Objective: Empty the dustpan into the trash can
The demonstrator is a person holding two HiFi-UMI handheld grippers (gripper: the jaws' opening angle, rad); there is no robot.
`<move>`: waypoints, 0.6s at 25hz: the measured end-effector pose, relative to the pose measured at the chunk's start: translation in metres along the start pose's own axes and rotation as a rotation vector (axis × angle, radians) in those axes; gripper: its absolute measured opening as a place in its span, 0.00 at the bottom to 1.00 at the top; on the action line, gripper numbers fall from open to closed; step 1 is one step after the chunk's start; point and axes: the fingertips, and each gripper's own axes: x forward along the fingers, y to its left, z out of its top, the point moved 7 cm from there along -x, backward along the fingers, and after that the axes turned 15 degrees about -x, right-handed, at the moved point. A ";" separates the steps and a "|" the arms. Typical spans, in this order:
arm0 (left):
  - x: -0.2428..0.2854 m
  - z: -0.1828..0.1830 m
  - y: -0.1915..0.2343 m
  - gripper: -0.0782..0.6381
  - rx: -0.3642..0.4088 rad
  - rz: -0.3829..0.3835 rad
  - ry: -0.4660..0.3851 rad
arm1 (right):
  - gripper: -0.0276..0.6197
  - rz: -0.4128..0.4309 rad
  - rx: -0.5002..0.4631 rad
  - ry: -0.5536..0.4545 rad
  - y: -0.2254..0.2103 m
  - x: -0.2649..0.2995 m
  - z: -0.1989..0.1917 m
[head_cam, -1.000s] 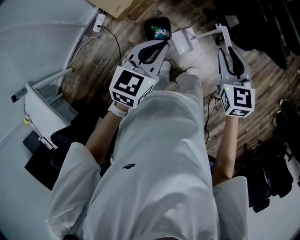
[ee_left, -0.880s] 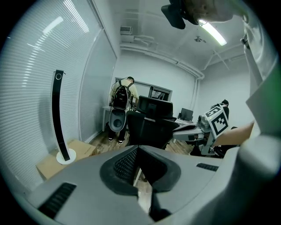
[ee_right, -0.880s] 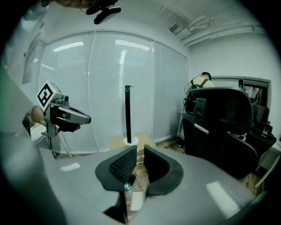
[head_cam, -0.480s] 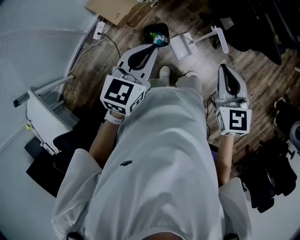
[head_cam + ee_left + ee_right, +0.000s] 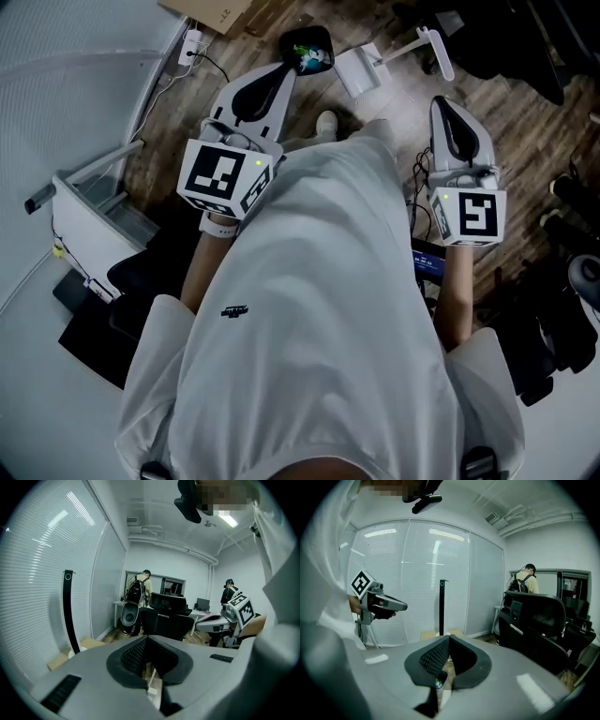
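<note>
Nearest the camera, a person's white shirt (image 5: 319, 309) fills the middle of the head view, with a forearm reaching out on either side. The left hand-held gripper (image 5: 283, 71) is held above the floor. Its jaws are closed together with nothing between them, and its own view shows the dark pads meeting. The right hand-held gripper (image 5: 441, 103) is held alongside, well apart from the left, and its jaws are likewise closed and empty. Between the two, lower down, a light shoe (image 5: 326, 122) stands on the wooden floor (image 5: 178, 112). Beyond the shoe the white dustpan (image 5: 359, 73) lies on the floor with its long handle running off to the right; neither gripper holds it. Just left of it sits the small black trash can (image 5: 307, 52), with colourful scraps inside. Farther off lies a cardboard box (image 5: 211, 11), and in the gripper views a black office chair (image 5: 166, 618) stands across the room.
</note>
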 end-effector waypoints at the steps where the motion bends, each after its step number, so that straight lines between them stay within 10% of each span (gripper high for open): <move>1: -0.001 0.000 0.000 0.12 -0.003 0.002 -0.002 | 0.06 0.001 -0.003 -0.007 0.000 0.003 0.002; 15: -0.008 0.009 -0.001 0.12 -0.025 -0.030 -0.040 | 0.06 0.032 -0.025 -0.036 0.012 0.025 0.029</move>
